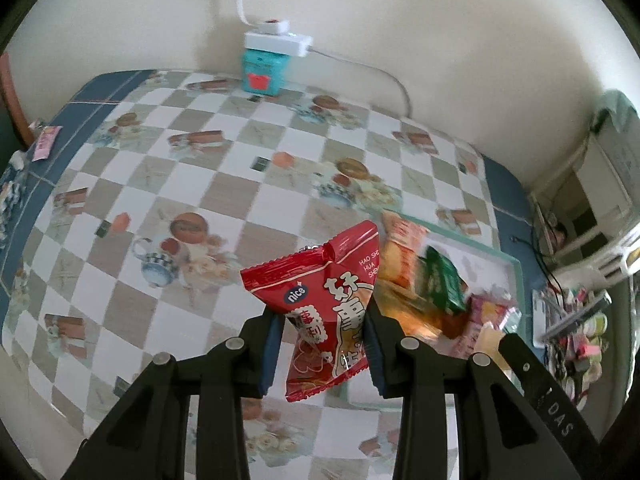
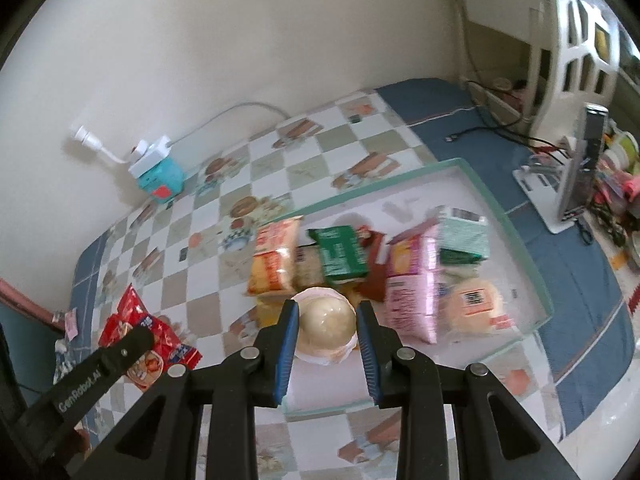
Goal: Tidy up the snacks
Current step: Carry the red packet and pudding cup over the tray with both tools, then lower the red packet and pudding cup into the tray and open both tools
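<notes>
My left gripper (image 1: 324, 306) is shut on a red snack packet (image 1: 320, 280) and holds it above the checked tablecloth, left of the tray (image 1: 519, 284). The right wrist view shows that packet (image 2: 136, 320) at the lower left behind the left gripper's black body (image 2: 100, 372). My right gripper (image 2: 328, 305) is shut on a round cream bun in clear wrap (image 2: 326, 326), over the tray's near left corner. In the glass-rimmed tray (image 2: 505, 216) lie an orange packet (image 2: 272, 256), a green packet (image 2: 340, 256), a pink packet (image 2: 412, 292) and another wrapped bun (image 2: 476, 304).
A teal box with a white power adapter (image 1: 262, 72) stands against the back wall. A small pink packet (image 1: 46, 142) lies at the table's left edge. A phone on a white stand (image 2: 576, 184) and assorted clutter sit right of the tray.
</notes>
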The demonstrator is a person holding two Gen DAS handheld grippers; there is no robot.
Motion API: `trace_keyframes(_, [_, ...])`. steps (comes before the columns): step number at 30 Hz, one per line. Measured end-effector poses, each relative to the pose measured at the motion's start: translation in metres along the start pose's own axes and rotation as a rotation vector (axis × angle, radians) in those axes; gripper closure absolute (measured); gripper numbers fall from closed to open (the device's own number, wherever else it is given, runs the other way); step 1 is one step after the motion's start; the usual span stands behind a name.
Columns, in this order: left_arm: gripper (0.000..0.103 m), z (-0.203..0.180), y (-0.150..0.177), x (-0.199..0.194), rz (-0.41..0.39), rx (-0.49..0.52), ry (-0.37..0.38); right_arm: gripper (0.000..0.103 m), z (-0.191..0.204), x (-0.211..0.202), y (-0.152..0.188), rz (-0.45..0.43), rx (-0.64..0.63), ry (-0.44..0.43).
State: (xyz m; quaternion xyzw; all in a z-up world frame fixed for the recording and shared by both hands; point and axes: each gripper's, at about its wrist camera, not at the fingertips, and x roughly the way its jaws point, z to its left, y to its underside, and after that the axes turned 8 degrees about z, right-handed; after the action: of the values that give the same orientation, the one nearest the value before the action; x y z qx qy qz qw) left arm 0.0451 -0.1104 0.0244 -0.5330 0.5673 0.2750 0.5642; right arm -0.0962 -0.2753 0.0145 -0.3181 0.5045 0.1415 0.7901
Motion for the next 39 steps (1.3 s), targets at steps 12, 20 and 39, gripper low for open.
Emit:
trace_keyframes(12, [0.064,-0.057,0.022,0.017,0.046,0.163,0.027,0.071,-0.047,-0.007,-0.006,0.0,0.092,0.012])
trace_keyframes(20, [0.064,-0.076,0.032,0.037,0.099,0.224,0.021,0.071,-0.051,0.004,-0.006,0.037,0.093,0.022])
trace_keyframes(39, [0.063,-0.088,0.042,0.092,0.219,0.25,-0.025,0.071,-0.056,0.048,0.002,0.175,0.112,0.05])
